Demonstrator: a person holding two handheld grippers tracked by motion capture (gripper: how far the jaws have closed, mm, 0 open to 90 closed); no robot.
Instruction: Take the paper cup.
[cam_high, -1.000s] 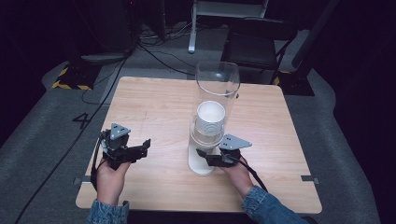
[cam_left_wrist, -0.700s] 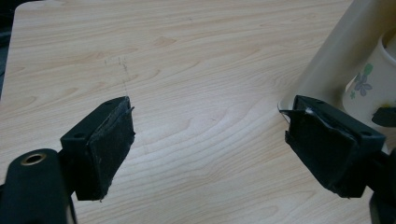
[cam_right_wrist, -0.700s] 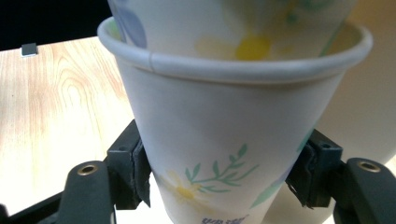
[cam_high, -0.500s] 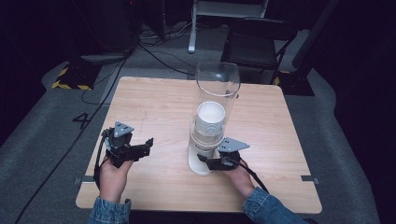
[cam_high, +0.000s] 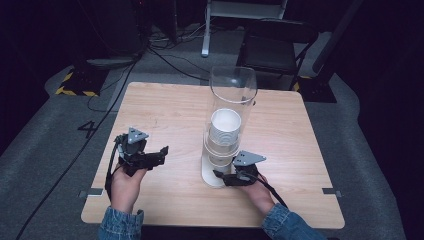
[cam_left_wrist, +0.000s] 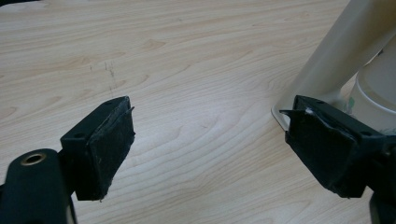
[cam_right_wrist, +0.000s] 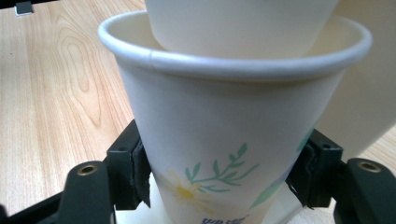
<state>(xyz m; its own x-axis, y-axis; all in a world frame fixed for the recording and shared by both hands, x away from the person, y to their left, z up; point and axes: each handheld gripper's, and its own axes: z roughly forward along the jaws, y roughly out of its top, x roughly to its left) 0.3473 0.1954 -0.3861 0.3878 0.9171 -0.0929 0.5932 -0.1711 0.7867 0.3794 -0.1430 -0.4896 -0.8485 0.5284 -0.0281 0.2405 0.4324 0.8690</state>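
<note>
High view: a wooden table (cam_high: 165, 110) stands on grey floor, and a tall clear tube (cam_high: 231, 95) on a cream base (cam_high: 214, 177) rises at its middle, slightly toward the person's side. This cup dispenser is the reference for all positions below. A stack of white cups (cam_high: 225, 131) sits inside the tube, its top rim about halfway up.

The right gripper (cam_high: 226, 178) is at the foot of the dispenser, on the person's side and just right of the base, held by the right hand (cam_high: 256, 192) with a denim cuff behind it. Right gripper view: the bottom cup (cam_right_wrist: 224, 135) fills the space between the two black jaws, one pad on each side of its lower wall. It carries a printed daisy and green leaves. The pads look in contact with the paper, so the tongs are clenched on this cup. A second cup (cam_right_wrist: 243, 23) nests into it from above.

The left gripper (cam_high: 161, 152) is well left of the dispenser, above bare wood, held in the left hand (cam_high: 125, 182). Left gripper view: the jaws are spread wide apart, released, nothing between them but tabletop. The cream base (cam_left_wrist: 327, 60) shows at the right edge, beside the right jaw.
</note>
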